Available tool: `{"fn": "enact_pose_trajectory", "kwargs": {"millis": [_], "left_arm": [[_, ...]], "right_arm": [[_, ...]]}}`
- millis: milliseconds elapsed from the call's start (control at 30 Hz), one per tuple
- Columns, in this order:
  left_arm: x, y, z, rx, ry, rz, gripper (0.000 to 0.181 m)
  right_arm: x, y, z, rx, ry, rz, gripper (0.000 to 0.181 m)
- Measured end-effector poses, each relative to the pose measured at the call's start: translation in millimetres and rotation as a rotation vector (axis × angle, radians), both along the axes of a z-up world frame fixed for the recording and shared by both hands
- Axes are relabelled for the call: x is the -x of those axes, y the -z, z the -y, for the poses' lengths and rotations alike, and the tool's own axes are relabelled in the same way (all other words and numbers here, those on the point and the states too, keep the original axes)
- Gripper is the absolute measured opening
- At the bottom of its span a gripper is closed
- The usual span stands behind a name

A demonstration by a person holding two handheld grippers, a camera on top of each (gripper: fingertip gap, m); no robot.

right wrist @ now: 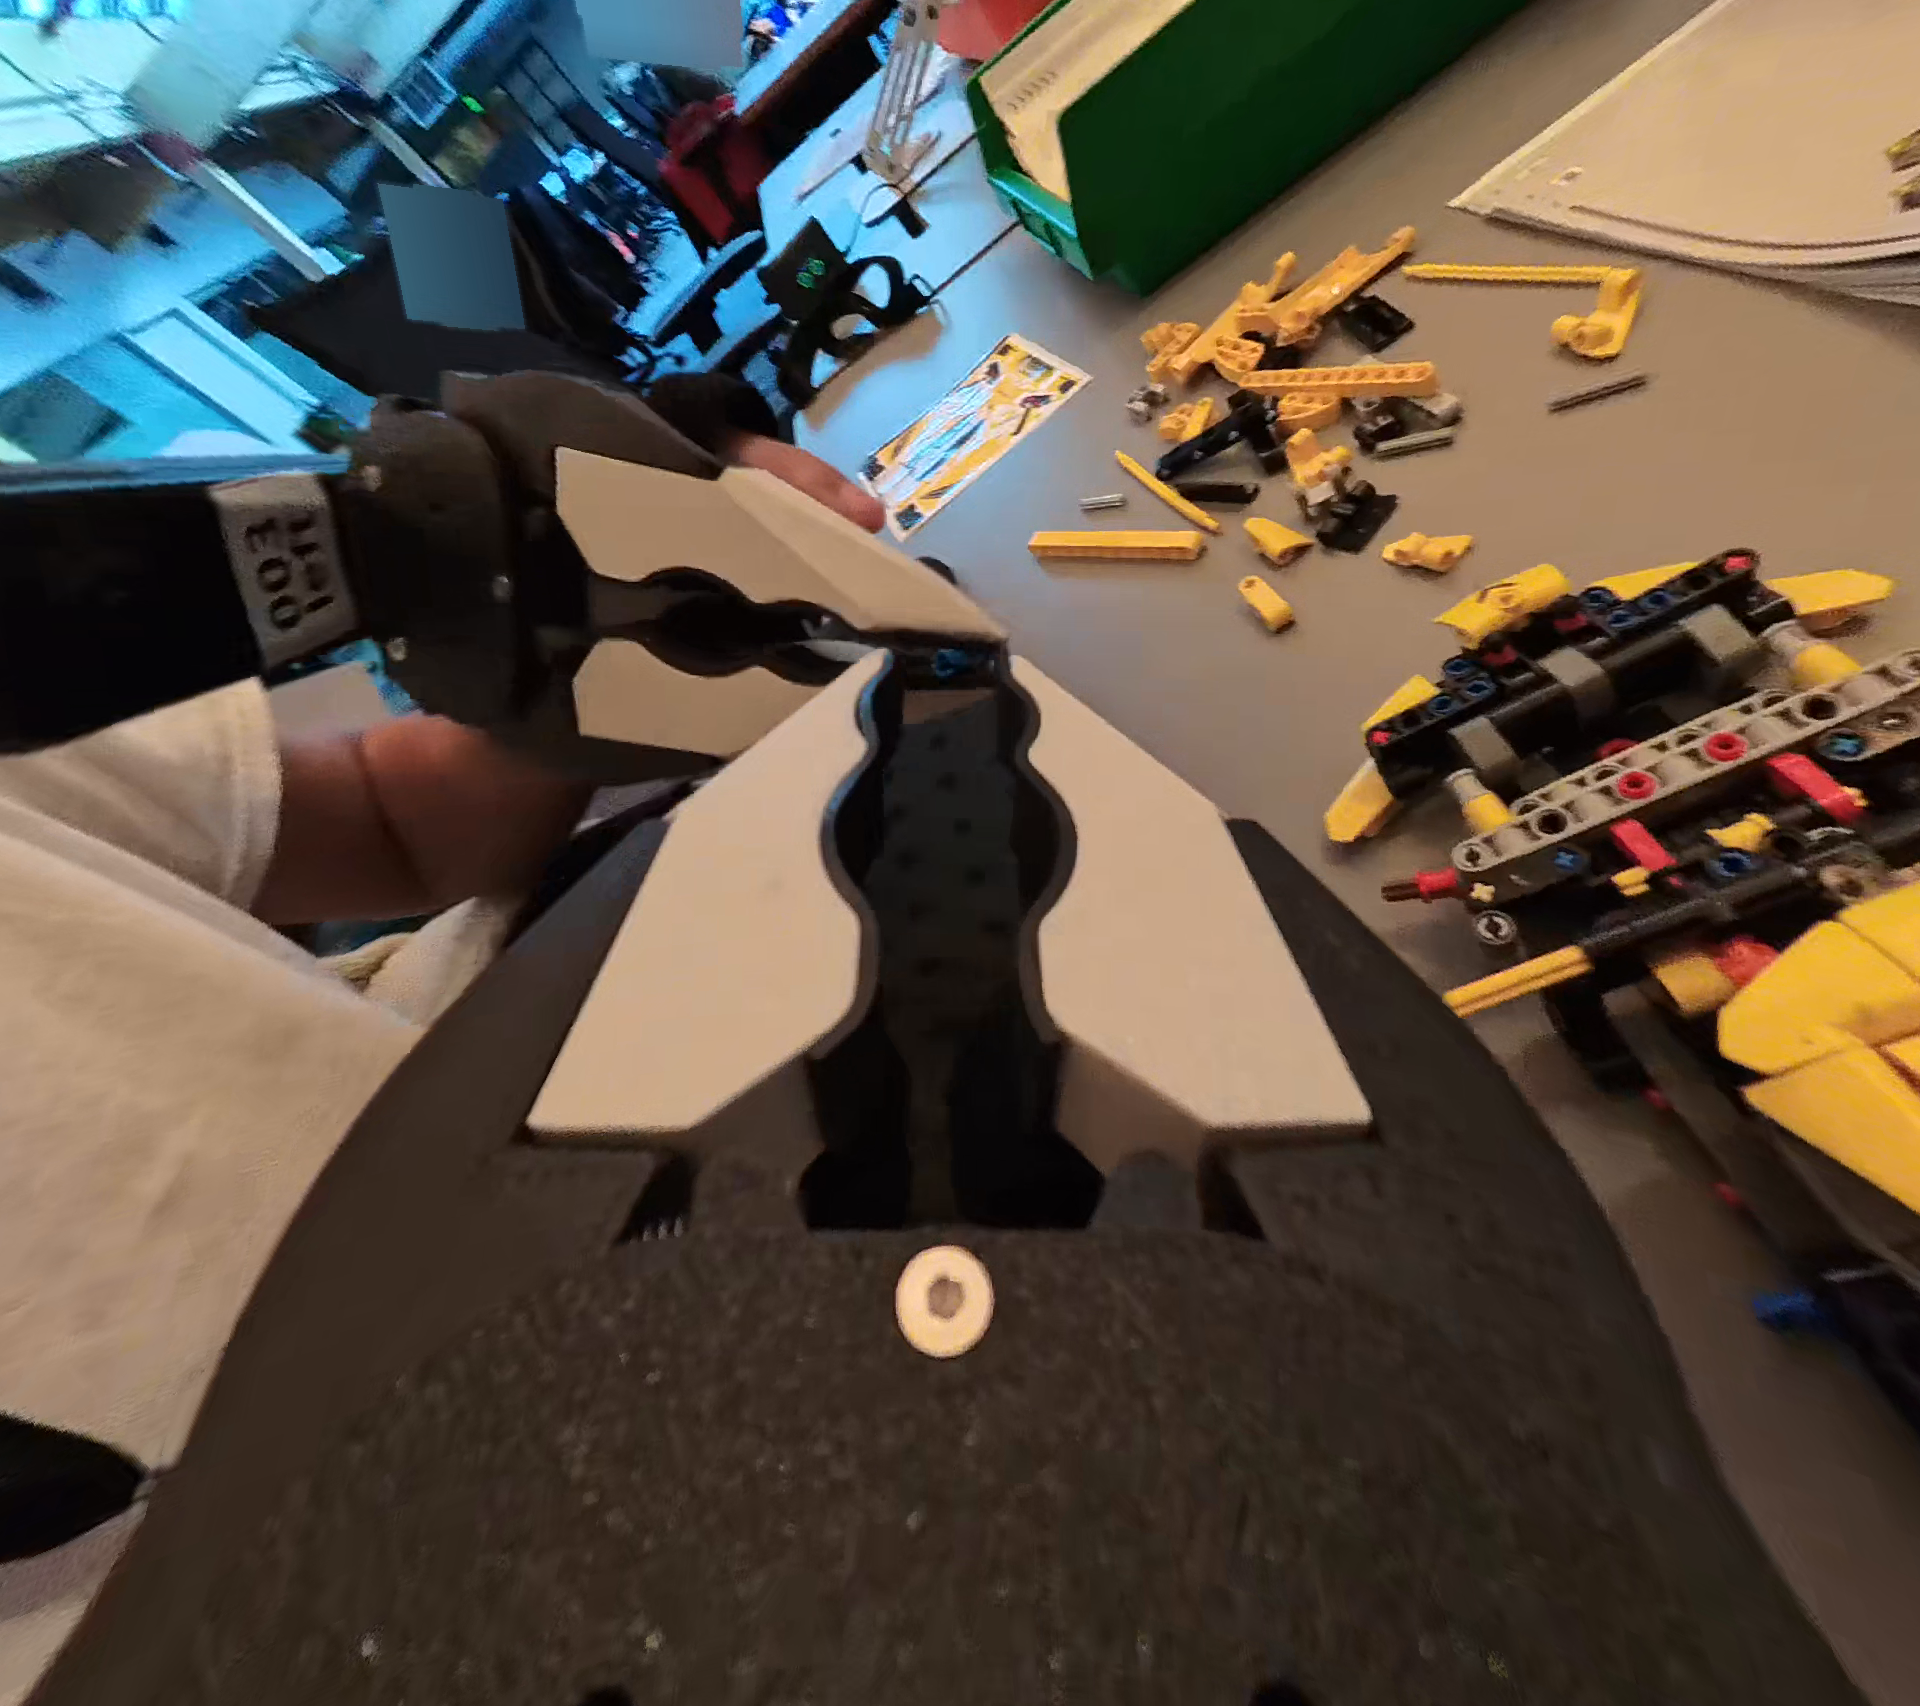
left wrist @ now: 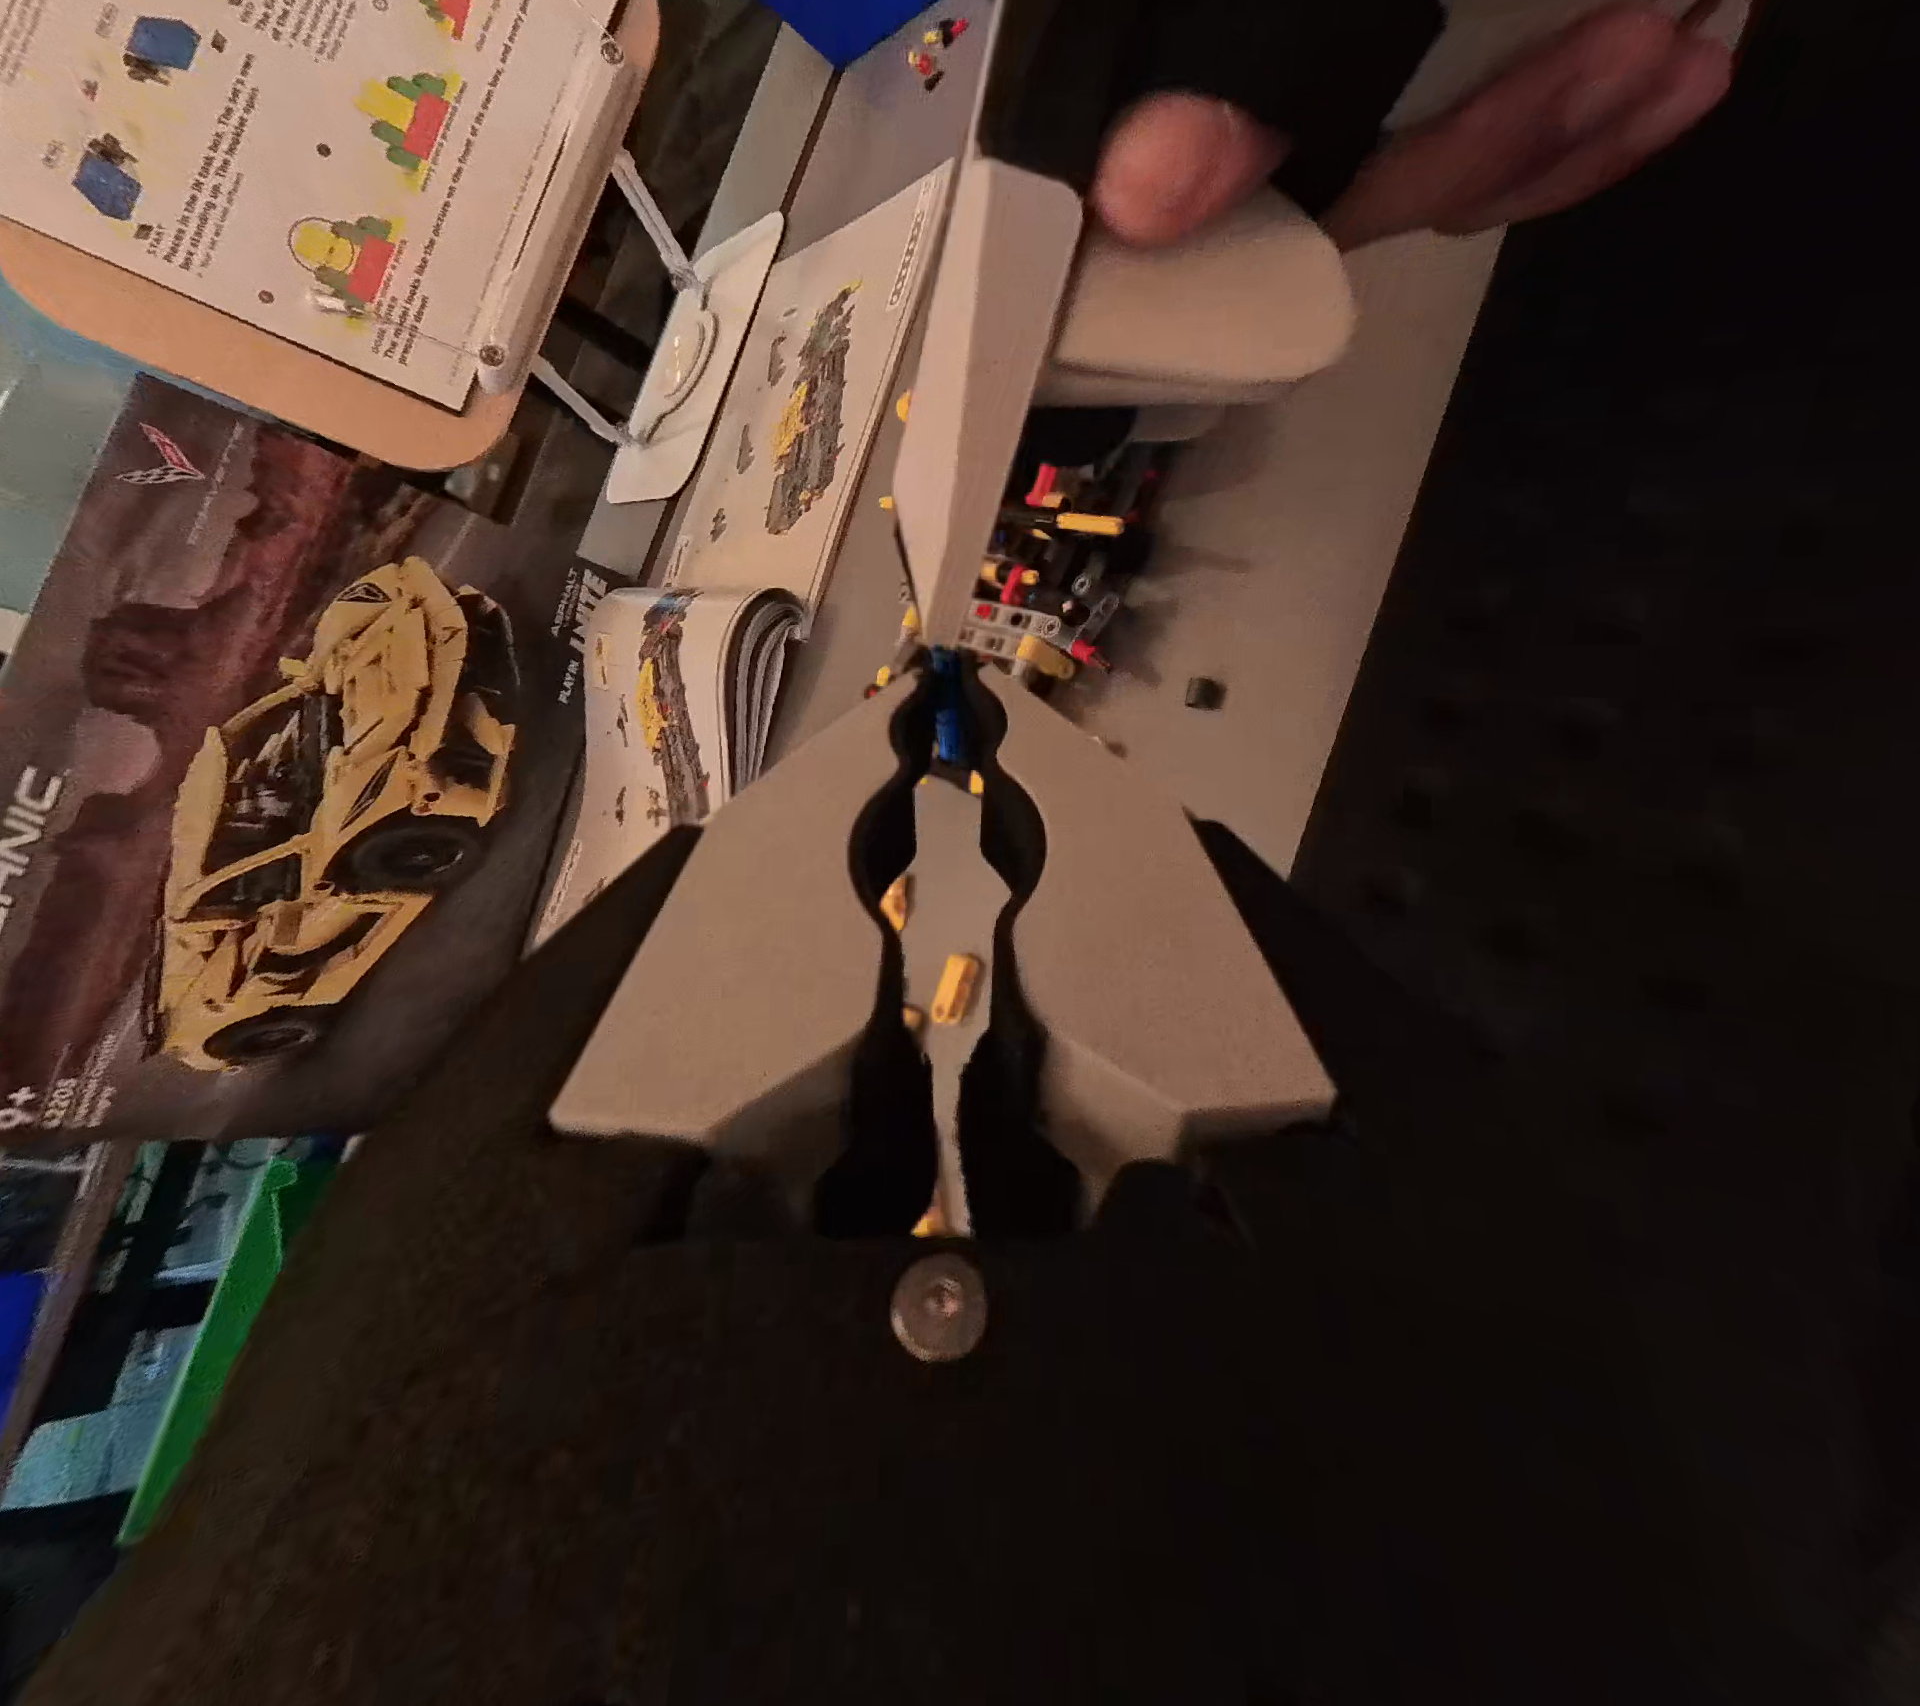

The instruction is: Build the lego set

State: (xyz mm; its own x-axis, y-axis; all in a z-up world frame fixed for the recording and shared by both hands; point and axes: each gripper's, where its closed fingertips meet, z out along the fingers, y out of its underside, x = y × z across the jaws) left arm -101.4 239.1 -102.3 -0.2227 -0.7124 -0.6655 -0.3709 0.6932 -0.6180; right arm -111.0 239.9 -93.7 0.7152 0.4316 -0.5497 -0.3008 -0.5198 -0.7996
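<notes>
- two grey-fingered grippers meet tip to tip over the grey table (right wrist: 1195, 721).
- left gripper (right wrist: 961, 654) (closed) pinches a small blue lego pin (right wrist: 951, 662), its long axis toward the right gripper (right wrist: 948, 669).
- right gripper's fingertips close around the same pin; a firm grip cannot be told.

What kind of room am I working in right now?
Probably a shared office or lab workspace: a grey table strewn with loose yellow Lego parts, a green bin, and desks with office chairs behind.
</notes>
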Motion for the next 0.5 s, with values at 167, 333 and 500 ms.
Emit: {"fn": "enact_pose_trajectory", "kwargs": {"millis": [167, 333, 500], "left_arm": [[-1, 2, -2, -0.098, -0.032, -0.011, 0.004], [-3, 0, -5, -0.157, -0.055, -0.017, 0.004], [-3, -5, -6, -0.156, -0.060, -0.005, 0.004]], "right_arm": [[1, -4, 1, -0.023, 0.015, 0.070, 0.009], [0, -2, -1, -0.039, 0.038, 0.170, 0.010], [-8, -8, -3, -0.110, 0.105, 0.263, 0.019]]}}
